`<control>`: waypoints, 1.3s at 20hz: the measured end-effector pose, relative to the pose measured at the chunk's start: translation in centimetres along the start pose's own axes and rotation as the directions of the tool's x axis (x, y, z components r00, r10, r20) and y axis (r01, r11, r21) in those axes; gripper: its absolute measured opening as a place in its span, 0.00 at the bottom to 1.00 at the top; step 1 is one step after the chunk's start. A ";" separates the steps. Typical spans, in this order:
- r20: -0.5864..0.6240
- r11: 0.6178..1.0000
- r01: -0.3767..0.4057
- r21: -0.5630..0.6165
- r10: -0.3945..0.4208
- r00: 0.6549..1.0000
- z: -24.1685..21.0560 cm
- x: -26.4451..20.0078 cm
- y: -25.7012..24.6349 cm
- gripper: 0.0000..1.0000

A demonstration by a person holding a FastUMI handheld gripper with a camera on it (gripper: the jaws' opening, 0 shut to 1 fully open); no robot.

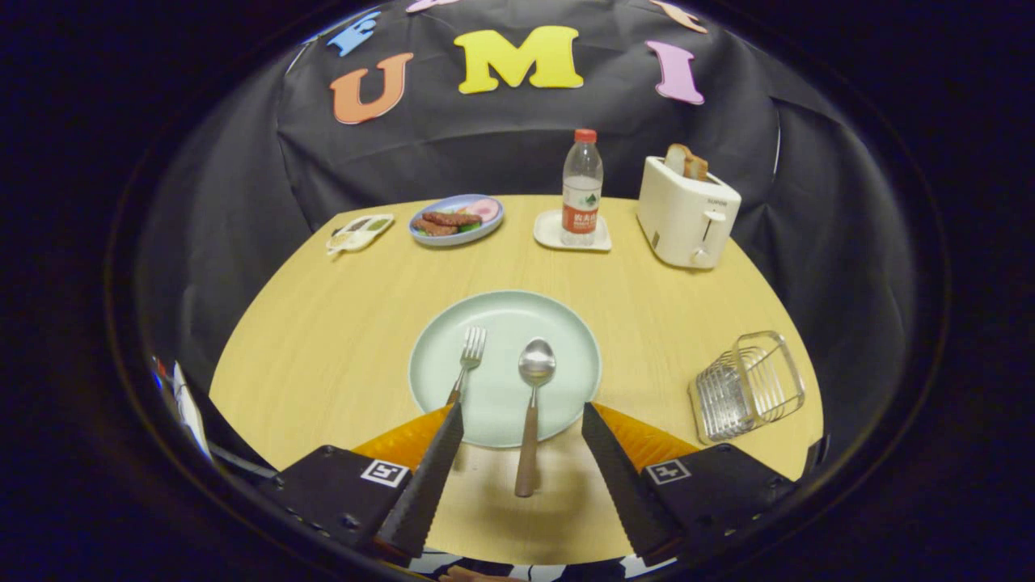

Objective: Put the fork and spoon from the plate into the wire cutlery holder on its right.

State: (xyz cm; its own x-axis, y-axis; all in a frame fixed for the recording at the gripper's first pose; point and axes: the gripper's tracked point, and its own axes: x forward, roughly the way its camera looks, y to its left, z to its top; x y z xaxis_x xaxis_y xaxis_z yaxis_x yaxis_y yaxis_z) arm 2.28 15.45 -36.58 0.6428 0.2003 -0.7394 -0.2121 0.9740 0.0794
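We are logging gripper (521, 416) jaws spread wide, spoon (534, 386) handle lying between them, fork (469, 358) resting on plate (566, 323), wire cutlery holder (749, 386) sitting by table (323, 339) right edge.

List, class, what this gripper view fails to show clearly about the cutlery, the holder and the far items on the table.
- Fork: handle end hidden behind one finger of the open gripper.
- Wire cutlery holder: its inside floor is masked by its own wires.
- Small tray at the far edge: contents too small to identify.
- Toaster: far side hidden; bread mostly sunk in the slot.
- Bottle: label too small to read.
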 end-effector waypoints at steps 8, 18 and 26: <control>-0.056 0.994 0.105 -0.022 -0.107 0.993 -1.3 4.8 0.0 0.86; -0.132 0.990 0.143 0.005 -0.142 0.981 -3.5 5.7 -0.5 0.08; -0.130 0.996 0.085 -0.014 -0.086 0.988 -1.6 3.6 -0.8 0.01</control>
State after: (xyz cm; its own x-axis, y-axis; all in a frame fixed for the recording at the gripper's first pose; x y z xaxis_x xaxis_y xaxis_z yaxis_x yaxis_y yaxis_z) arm 3.58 15.20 -40.37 0.5572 0.1005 -0.8243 -0.1669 0.9859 0.0074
